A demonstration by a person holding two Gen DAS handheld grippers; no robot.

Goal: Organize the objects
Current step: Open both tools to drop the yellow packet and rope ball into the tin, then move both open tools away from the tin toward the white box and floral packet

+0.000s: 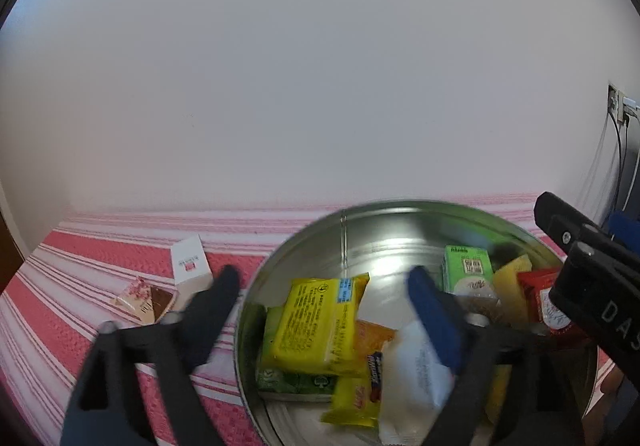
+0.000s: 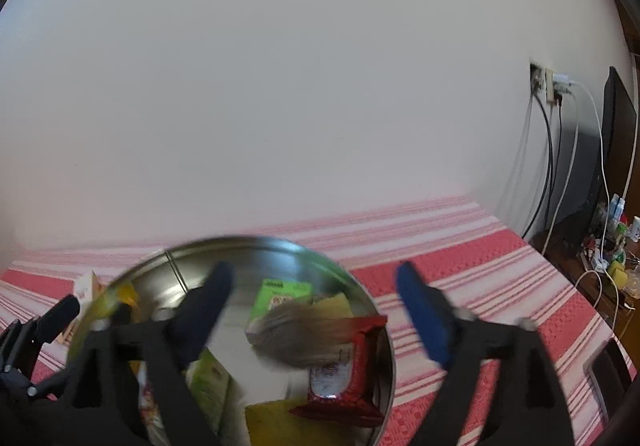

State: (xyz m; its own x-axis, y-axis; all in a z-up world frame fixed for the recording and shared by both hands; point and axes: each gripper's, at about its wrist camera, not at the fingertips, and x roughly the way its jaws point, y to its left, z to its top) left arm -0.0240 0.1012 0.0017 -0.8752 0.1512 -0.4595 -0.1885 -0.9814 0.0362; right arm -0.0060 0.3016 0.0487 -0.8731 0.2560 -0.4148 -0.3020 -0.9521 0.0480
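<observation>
On a red and white striped cloth (image 1: 100,326), at the far left, a small white box (image 1: 190,264) and a flat patterned packet (image 1: 146,300) are seen lying just beside each other, outside the tin. To their right, the left gripper (image 1: 324,306) is held with its fingers wide apart and nothing between them, one finger over the cloth and the other over the tin. A round metal tin (image 1: 344,221) is placed at the centre, and many snack packets are piled inside it: a yellow packet (image 1: 316,326) resting on a green one (image 1: 288,382), a white sachet (image 1: 412,378), a green carton (image 1: 466,270) and a red packet (image 2: 340,366). Further right, the right gripper (image 2: 316,286) is also held spread open and empty above the tin; a blurred brownish packet (image 2: 304,334) appears below it.

The packets are judged light, soft and crinkly, probably slippery in their film, and are best pinched across a flat face or sealed edge. The white box is judged stiff and light, and best taken by its two long sides.
</observation>
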